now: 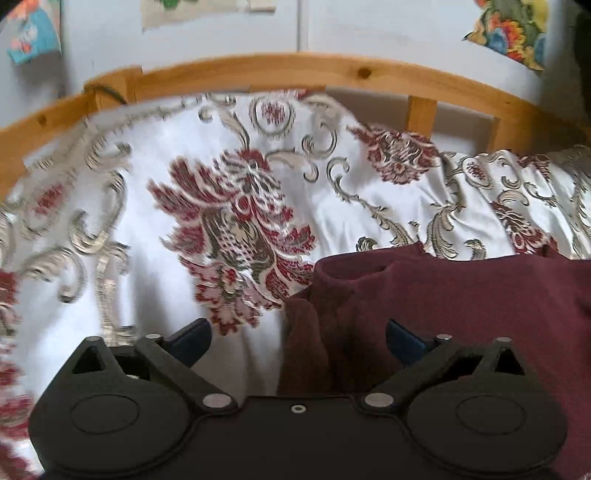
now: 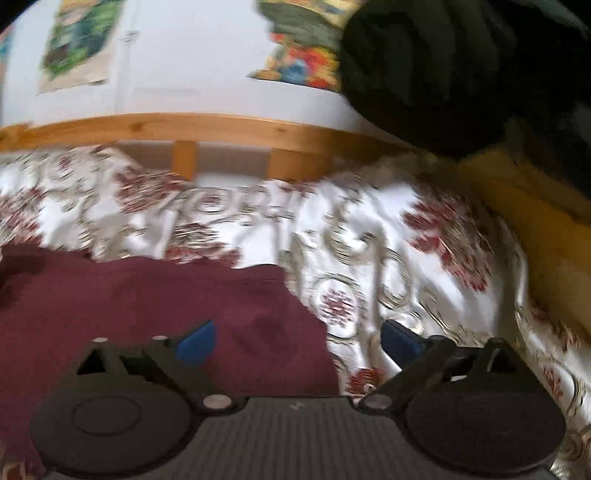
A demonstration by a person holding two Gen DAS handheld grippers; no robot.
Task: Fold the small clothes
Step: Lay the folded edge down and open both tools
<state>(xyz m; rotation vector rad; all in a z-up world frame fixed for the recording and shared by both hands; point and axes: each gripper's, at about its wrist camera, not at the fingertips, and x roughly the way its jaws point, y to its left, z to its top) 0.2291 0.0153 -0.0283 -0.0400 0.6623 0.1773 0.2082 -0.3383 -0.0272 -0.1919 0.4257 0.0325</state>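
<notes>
On the floral bedspread, maroon garment, spread flat, long axis across both views. Left edge between the wide-spread fingers of the left claw; right edge likewise under the right claw, also spread, nothing pinched. Neither clearly nearer; each flanking one end. Both tilted downward toward the wooden bed rail. Dark bundle upper right, blurred.

- A pale wall carries colourful pictures.
- A pine bed rail runs along the far edge of a floral bedspread.
- A yellow cushion lies at its right edge.
</notes>
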